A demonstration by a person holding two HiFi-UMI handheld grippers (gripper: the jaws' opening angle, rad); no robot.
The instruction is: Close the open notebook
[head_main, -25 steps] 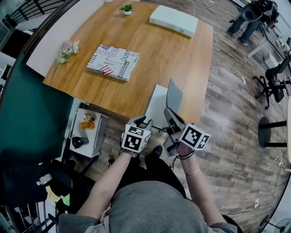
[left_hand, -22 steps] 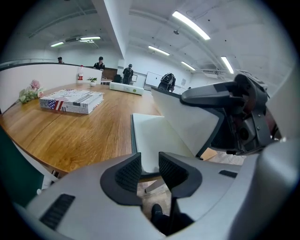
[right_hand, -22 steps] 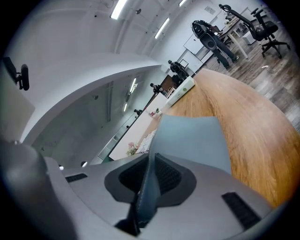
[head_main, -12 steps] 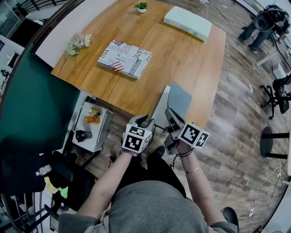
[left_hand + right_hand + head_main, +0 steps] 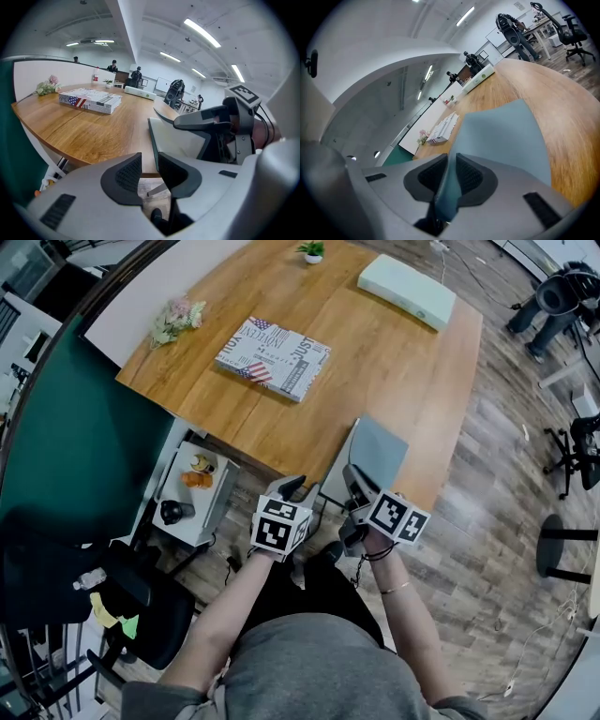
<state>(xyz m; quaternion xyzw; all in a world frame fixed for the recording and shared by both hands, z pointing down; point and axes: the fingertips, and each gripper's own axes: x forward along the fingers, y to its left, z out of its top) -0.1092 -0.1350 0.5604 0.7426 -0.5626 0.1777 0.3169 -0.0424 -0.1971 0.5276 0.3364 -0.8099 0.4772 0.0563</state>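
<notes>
The open notebook lies at the table's near edge, its white page point(image 5: 337, 463) flat and its blue-grey cover point(image 5: 382, 450) raised at a slant. My right gripper point(image 5: 355, 476) has that cover point(image 5: 501, 136) between its pads at the near corner; the jaws are opening slightly but still touch it. My left gripper point(image 5: 292, 488) hovers just off the table edge to the left of the notebook, with nothing between its jaws, which are closing a little. In the left gripper view the white page point(image 5: 180, 138) and the right gripper point(image 5: 201, 123) show beyond my left gripper point(image 5: 149, 171).
A printed box point(image 5: 273, 358) lies mid-table, and a long white box point(image 5: 406, 292) at the far right. Flowers point(image 5: 175, 320) and a small plant point(image 5: 312, 251) stand at the far edge. A low white cabinet point(image 5: 192, 493) stands under the table's left; office chairs point(image 5: 572, 442) are at the right.
My right gripper has come down a little with the cover, which now leans lower and shows more of its face. My left gripper has shifted slightly sideways. The view has drifted.
</notes>
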